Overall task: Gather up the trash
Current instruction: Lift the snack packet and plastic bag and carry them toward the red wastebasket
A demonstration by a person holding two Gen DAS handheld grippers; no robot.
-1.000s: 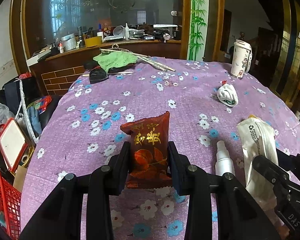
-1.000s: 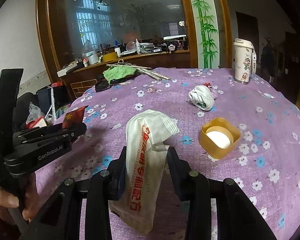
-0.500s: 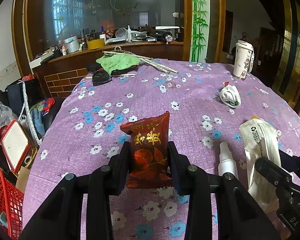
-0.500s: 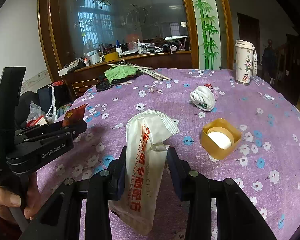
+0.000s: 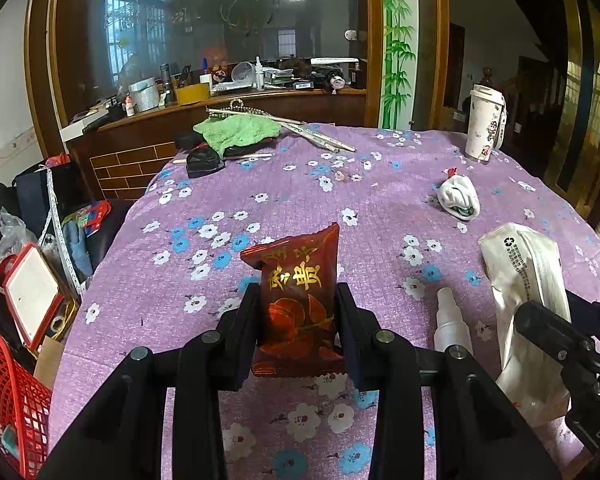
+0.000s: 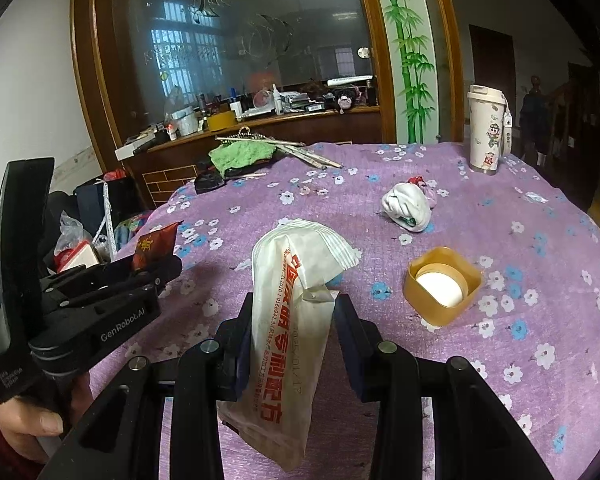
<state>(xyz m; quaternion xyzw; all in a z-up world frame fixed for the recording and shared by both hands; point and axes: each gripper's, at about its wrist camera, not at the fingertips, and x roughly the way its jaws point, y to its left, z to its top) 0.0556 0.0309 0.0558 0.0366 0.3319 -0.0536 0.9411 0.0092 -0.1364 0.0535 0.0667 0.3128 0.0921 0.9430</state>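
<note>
My left gripper [image 5: 297,320] is shut on a dark red snack packet [image 5: 298,300] with gold writing, held upright above the purple flowered tablecloth [image 5: 300,200]. My right gripper [image 6: 291,332] is shut on a white paper packet [image 6: 290,320] with red writing, also lifted off the table. The white packet shows at the right of the left wrist view [image 5: 528,312]. The left gripper with the red packet [image 6: 154,244] shows at the left of the right wrist view. A red mesh basket [image 5: 4,400] stands low beside the table at the left.
On the table lie a white spray bottle [image 5: 452,320], a crumpled white wad [image 5: 458,200], a yellow tub with a white inside [image 6: 442,284], a cartoon-printed tumbler [image 5: 485,122], a green cloth [image 5: 238,130] and long sticks [image 5: 320,136]. Bags and boxes crowd the floor at the left.
Both grippers have risen slightly and drawn back with their packets still held. Nothing was let go.
</note>
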